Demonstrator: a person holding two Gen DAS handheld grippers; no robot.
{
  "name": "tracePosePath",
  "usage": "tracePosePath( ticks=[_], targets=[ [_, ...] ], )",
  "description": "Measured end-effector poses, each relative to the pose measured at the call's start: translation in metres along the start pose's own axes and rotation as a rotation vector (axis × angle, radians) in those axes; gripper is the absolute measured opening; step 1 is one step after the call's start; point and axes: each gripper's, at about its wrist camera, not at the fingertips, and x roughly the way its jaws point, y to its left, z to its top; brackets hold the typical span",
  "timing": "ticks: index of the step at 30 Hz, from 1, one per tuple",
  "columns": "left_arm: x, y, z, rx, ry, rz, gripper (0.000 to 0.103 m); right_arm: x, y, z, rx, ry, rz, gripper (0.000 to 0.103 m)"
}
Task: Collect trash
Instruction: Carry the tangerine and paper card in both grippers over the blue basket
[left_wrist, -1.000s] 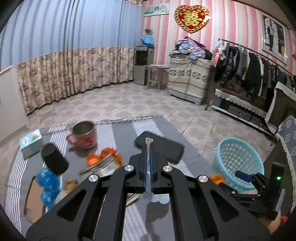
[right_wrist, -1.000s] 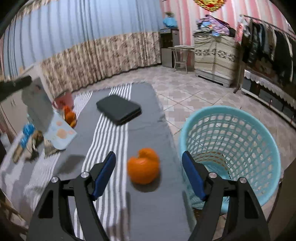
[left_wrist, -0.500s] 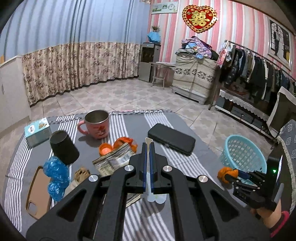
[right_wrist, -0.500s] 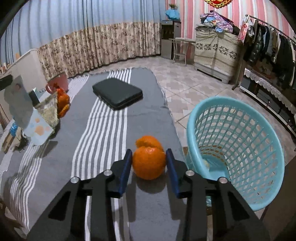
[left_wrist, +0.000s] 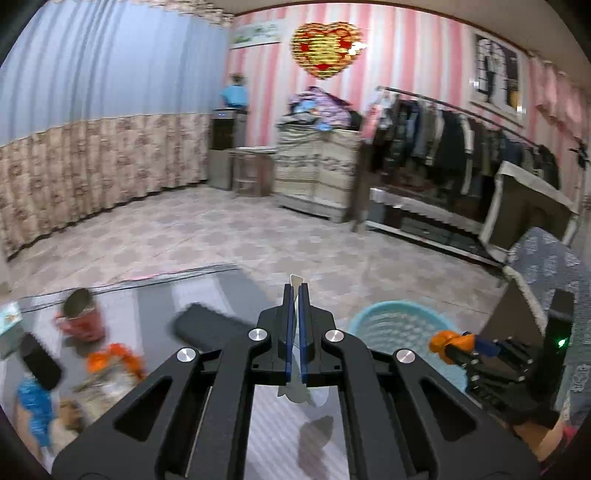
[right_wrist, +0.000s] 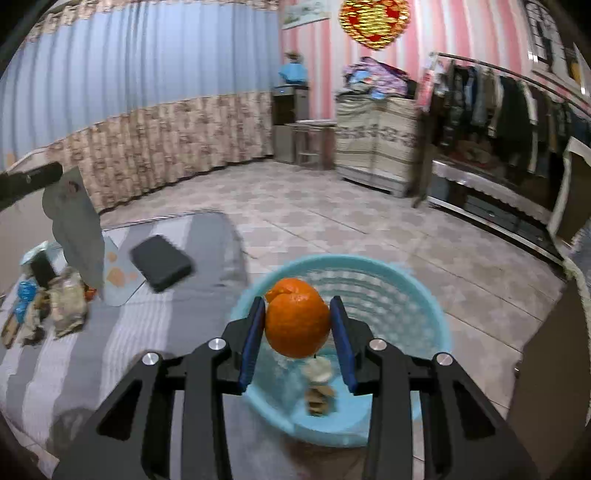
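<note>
**Right wrist view: orange peel over the basket, release pending**

Right wrist view: right tool (right_wrist: 297, 325) is clamped on the orange peel (right_wrist: 296, 318), a hollow-looking, mostly whole rind, pads on both sides. It hangs above the mouth of the blue basket (right_wrist: 428, 306), which sits on the floor just beside the striped surface (right_wrist: 122, 332). A few scraps (right_wrist: 319, 384) already lie in the basket bottom.

Left wrist view: left tool (left_wrist: 294, 325) is closed on a thin paper wrapper (left_wrist: 301, 395) that dangles below the pads, held above the surface. The right tool shows here too, peel over the basket's near rim.

Step, as I read it: drop phase for the peel. Transport looks done, release not.

Next move calls for:
- opening the right tool while the peel is well inside the rim; frame is blurred, so I can't tell how centred it is
- then bringing the left wrapper across to the same basket

Left on the surface: more peel bits (left_wrist: 112, 360), crumpled wrappers (right_wrist: 68, 306), blue plastic (left_wrist: 33, 406). The red mug (left_wrist: 79, 317) and black case (right_wrist: 160, 262) are probably not trash.
</note>
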Motion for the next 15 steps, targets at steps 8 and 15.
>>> tracePosePath(
  ticks=[8,15],
  targets=[
    [0.072,-0.077,-0.017,0.055,0.058,-0.111,0.001,0.014,-0.053,-0.017,0.07,0.038,-0.063,0.036],
    [0.129,-0.106,-0.039,0.107,0.134,-0.126,0.002,0.029,-0.07,-0.024,0.106,0.052,-0.07,0.036]
  ],
)
